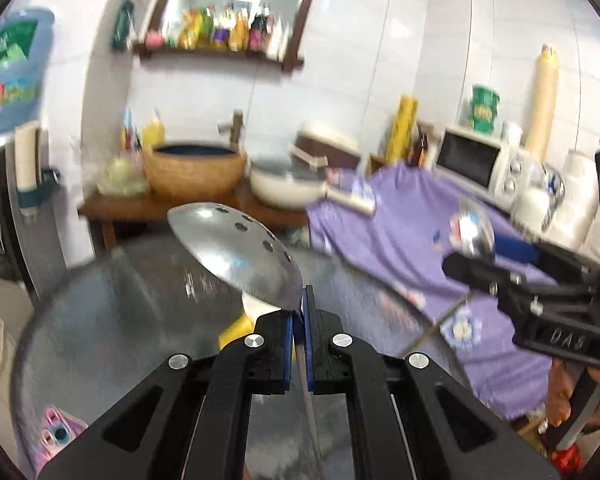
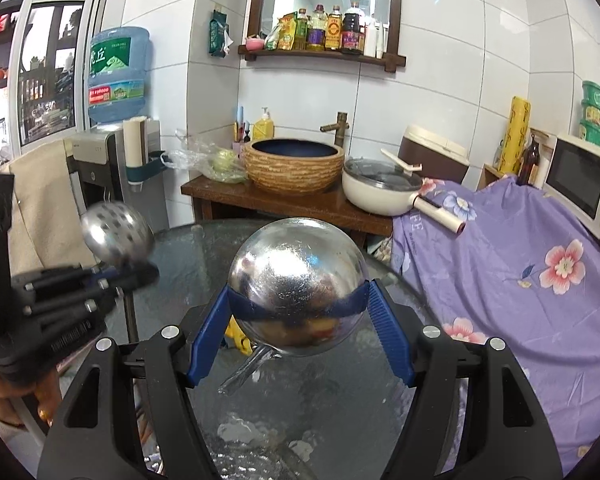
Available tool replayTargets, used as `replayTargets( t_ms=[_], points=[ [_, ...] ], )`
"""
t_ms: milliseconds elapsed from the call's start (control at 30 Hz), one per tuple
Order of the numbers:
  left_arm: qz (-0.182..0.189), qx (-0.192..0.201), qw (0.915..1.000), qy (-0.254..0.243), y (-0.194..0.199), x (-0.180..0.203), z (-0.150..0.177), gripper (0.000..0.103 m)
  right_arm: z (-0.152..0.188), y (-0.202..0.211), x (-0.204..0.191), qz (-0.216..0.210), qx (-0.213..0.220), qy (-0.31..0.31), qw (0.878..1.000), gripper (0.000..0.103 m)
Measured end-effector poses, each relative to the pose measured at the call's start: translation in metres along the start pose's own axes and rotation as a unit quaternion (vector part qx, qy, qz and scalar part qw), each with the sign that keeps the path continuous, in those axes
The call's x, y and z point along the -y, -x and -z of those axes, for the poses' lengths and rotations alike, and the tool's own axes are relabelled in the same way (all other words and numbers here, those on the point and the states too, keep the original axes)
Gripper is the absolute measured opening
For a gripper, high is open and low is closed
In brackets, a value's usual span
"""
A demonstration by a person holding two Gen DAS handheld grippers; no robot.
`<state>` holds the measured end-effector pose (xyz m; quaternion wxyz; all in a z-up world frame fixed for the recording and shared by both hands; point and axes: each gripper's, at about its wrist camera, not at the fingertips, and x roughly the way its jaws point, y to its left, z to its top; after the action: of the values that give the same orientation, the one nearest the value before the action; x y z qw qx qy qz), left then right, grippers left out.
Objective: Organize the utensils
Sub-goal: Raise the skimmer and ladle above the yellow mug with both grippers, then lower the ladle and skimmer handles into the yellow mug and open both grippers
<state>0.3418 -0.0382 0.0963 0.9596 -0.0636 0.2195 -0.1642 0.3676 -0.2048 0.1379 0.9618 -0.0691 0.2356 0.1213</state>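
1. Plainly, the left gripper (image 1: 299,316) is clamped tight on the thin handle of a slotted spoon (image 1: 236,256); its perforated bowl stands just ahead of the fingertips, above the glass table (image 1: 100,320).
2. Meanwhile the right gripper (image 2: 298,304) is spread wide; its blue pads (image 2: 384,312) press both sides of a ladle (image 2: 296,280) bowl, handle hanging below.

A home kitchen is indicated. White wall tiles (image 2: 440,60) are fitted throughout. Oil and sauce bottles (image 2: 332,30) are stored on a wooden shelf (image 2: 320,55). A basin (image 2: 294,166) with tap (image 2: 338,126), a lidded pan (image 2: 380,190), a microwave (image 2: 584,184) and a water dispenser (image 2: 118,76) are installed nearby.
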Motion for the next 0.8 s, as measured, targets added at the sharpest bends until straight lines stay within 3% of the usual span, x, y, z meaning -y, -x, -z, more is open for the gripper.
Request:
replayTargets(
  t_ms=[200,367,533,800],
  points=[
    [-0.032,0.082,0.9961,-0.002,0.005,0.001,-0.056,0.004,-0.054,0.007,0.004,0.016,0.023,0.007,1.0,0.068],
    [-0.07,0.128,0.9893,-0.007,-0.008,-0.001,-0.085,0.004,-0.087,-0.002,0.004,0.041,0.031,0.019,0.998,0.068],
    [-0.08,0.113,0.9904,0.007,-0.036,-0.008,-0.087,0.004,-0.095,-0.031,0.006,0.054,0.024,0.019,0.998,0.068],
    [-0.09,0.062,0.9936,0.029,-0.083,-0.034,-0.056,0.004,-0.074,-0.086,0.014,0.055,-0.003,0.009,0.998,0.068]
  ],
)
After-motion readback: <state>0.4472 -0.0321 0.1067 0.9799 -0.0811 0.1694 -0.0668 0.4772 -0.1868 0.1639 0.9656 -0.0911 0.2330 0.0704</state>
